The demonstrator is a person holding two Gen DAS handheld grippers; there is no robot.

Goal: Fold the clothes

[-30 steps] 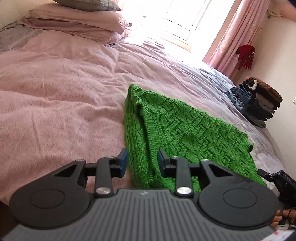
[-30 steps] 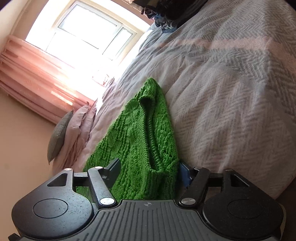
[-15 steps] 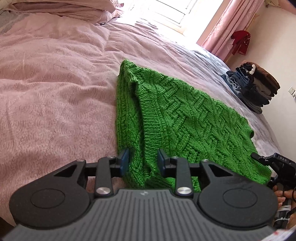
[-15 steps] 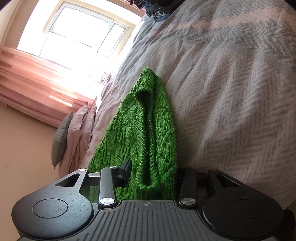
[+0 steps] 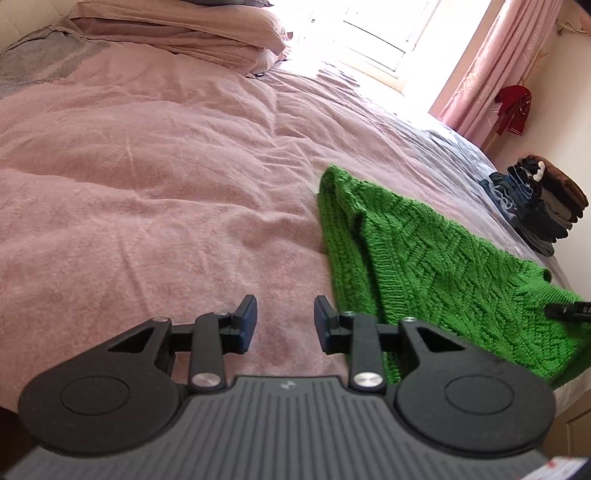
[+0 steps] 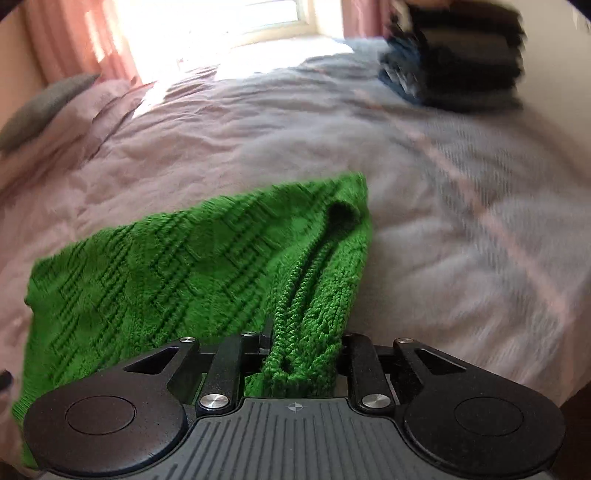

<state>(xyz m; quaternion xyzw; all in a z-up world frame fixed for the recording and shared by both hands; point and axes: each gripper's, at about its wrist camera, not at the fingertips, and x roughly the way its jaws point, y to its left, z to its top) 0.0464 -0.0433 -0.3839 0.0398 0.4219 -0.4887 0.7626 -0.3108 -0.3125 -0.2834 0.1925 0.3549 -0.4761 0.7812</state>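
One stack [image 5: 543, 206] sits folded at the bed's [image 5: 147, 184] far corner; my right gripper [image 6: 306, 354] is closing on the half-folded sweater [image 6: 184, 258], left gripper [image 5: 284, 321] empty, ajar.

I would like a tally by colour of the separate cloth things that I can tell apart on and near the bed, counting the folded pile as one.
Green: 1, the knitted sweater
Pink: 3, the bedcover, the pillow, the curtain
Red: 1, the hanging cloth
Dark mixed: 1, the folded pile
Grey: 1, the cushion
Total: 7
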